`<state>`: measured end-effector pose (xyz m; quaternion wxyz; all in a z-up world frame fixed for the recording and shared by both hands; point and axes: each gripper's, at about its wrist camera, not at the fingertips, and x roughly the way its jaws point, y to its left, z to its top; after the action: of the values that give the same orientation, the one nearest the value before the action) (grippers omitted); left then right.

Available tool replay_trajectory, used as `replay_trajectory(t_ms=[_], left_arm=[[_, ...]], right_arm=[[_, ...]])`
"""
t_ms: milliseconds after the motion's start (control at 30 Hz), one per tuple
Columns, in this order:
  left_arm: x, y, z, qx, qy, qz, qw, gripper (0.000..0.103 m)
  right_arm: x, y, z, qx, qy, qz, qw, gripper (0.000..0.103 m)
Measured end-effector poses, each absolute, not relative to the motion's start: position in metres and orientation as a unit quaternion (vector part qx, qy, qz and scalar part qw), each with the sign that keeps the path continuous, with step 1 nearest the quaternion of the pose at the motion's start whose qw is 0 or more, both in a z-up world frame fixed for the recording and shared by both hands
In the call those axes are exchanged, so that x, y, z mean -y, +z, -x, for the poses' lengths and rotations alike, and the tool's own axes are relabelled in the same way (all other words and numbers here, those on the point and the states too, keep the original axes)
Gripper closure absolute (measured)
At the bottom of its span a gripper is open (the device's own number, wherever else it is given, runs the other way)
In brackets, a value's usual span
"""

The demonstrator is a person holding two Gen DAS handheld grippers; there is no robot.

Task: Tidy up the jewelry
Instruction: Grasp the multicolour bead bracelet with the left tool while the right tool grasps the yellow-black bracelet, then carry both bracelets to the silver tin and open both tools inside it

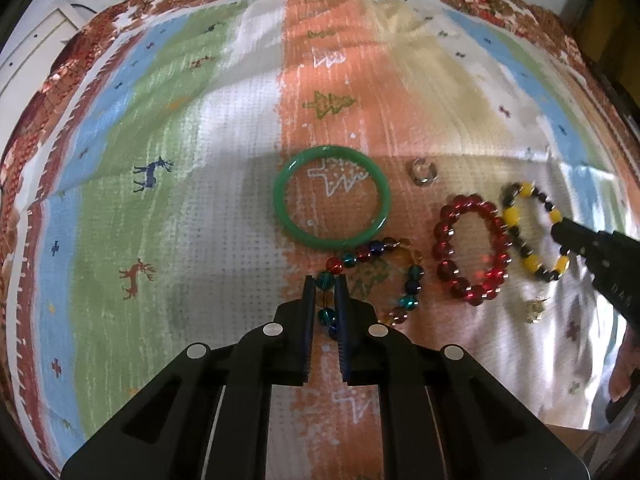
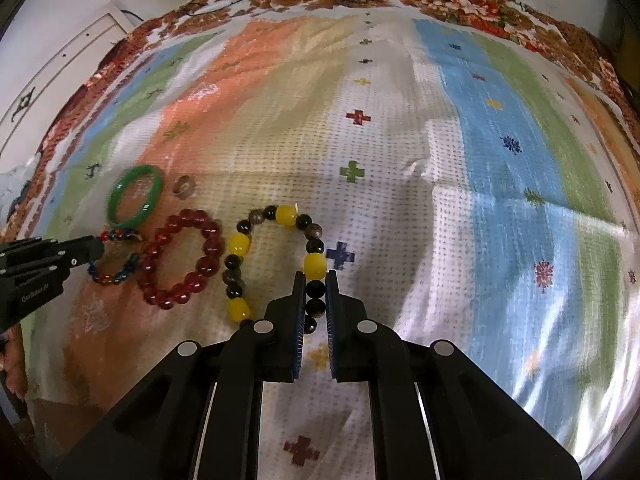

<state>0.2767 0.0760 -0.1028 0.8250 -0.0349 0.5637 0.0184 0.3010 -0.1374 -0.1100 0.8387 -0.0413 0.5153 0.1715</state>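
A: Left gripper?
B: Clamped on the multicolour bead bracelet, pads pinching the teal and blue beads on its left side. The rest of the loop lies on the cloth to the right of the jaws.

A: Right gripper?
B: Closed on the yellow-and-black bead bracelet. Black beads sit between the pads, a yellow bead just above the tips. The loop lies flat, spreading left of the jaws.

A: Layout of the jewelry?
B: All on the striped patterned cloth. Green bangle lies flat, touching the top of the multicolour bracelet. Red bead bracelet sits between the two gripped bracelets, close beside the yellow-and-black one; contact not clear. Small metal ring lies apart, right of the bangle and above the red bracelet. Small gold-coloured piece below the yellow-and-black bracelet, too blurred to identify.

A: Person?
B: Only a hand at the right edge of the left wrist view, behind the right gripper.
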Motion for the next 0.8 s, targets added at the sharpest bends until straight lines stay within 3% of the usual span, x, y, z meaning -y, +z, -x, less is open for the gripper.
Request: replay_trajectory(t_ms=[800], left_arm=[[-0.067, -0.059, -0.249, -0.519, -0.015, 0.069, 0.852, 0.094]], right_arm=[[0.133, -0.056, -0.264, -0.446, 0.216, 0.043, 0.868, 0.093]])
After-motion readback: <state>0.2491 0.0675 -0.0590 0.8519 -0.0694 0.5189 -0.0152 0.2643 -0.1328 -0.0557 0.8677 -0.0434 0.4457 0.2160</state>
